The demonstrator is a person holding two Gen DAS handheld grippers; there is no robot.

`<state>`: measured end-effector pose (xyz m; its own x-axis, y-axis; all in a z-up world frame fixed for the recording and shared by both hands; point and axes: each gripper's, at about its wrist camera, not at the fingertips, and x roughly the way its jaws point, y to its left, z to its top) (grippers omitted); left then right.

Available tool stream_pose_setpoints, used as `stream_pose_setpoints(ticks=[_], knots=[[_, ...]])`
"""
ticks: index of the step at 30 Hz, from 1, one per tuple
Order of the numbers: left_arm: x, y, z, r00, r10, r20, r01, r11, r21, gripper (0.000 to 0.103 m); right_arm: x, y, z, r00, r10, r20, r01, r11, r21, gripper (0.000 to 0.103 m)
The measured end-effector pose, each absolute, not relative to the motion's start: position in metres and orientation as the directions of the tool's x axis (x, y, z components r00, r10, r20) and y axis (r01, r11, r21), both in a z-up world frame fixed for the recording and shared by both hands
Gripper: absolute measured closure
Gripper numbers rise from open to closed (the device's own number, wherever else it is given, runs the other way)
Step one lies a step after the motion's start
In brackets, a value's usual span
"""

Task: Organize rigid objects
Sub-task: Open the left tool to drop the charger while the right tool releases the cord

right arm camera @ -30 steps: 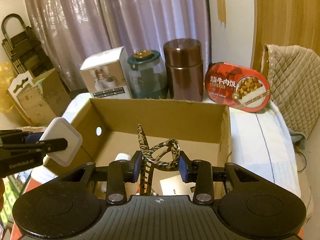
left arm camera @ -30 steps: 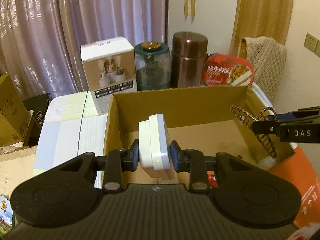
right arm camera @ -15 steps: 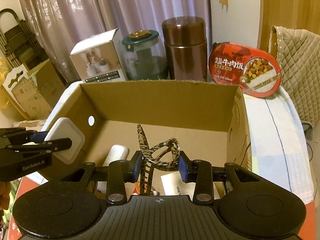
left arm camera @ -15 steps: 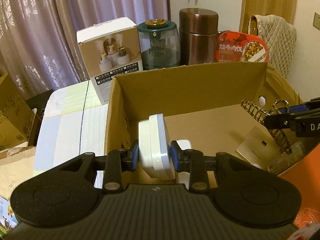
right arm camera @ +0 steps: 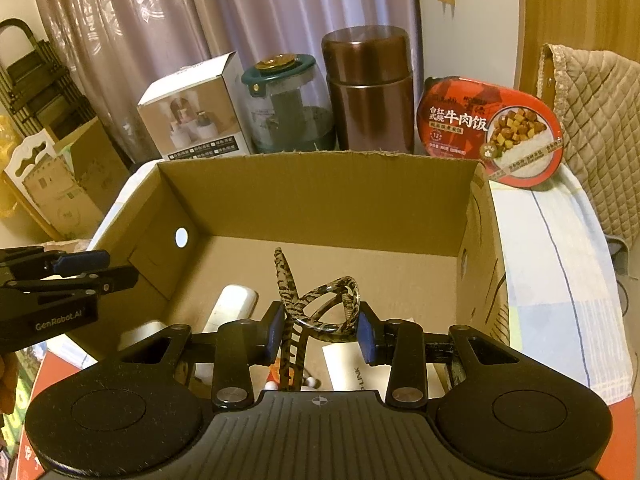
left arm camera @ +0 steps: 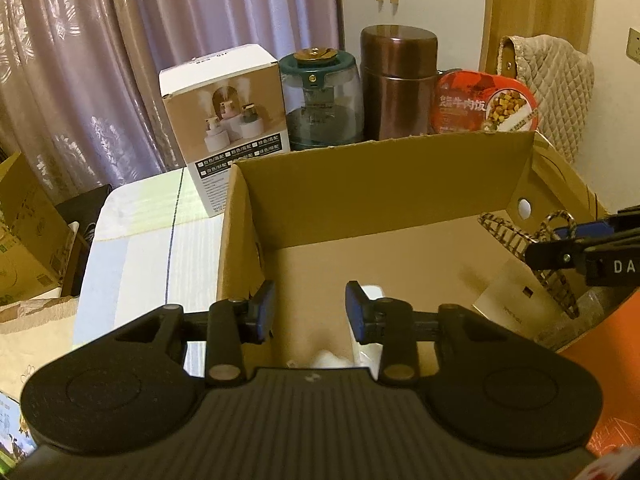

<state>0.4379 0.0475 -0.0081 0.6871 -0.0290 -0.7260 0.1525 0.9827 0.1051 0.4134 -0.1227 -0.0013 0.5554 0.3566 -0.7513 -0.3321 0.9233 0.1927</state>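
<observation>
An open cardboard box [left arm camera: 384,184] [right arm camera: 320,192] stands on the table. My left gripper [left arm camera: 308,312] is open and empty above the box's near left corner; it shows from the side in the right wrist view [right arm camera: 100,276]. A blurred white shape [left arm camera: 332,358] lies below it in the box. My right gripper [right arm camera: 320,328] is shut on a tortoiseshell hair claw [right arm camera: 316,312] over the box's right part; the claw also shows in the left wrist view [left arm camera: 524,240]. A white oblong object [right arm camera: 234,306] and a white card [right arm camera: 348,368] lie on the box floor.
Behind the box stand a white product box [left arm camera: 224,120], a green-lidded glass jar [left arm camera: 320,100], a brown metal canister [left arm camera: 398,80] and a red beef rice meal tub [right arm camera: 488,132]. A quilted bag [right arm camera: 592,120] is at right. Cardboard boxes [right arm camera: 60,184] stand at left.
My left gripper has opened and let go of the white square box, which has dropped out of the jaws into the carton. My right gripper keeps holding the hair claw.
</observation>
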Motion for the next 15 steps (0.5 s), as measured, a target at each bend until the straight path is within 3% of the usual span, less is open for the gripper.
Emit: stream_pose_setpoints(ticks=[15], knots=[[0.4338,0.0461,-0.0037,0.69,-0.051,-0.722,0.163,0.983,0.087,0.071,0.4152,-0.1257,0.0049,0.559,0.351,-0.751,-0.318,0.927,0.197,0.068]])
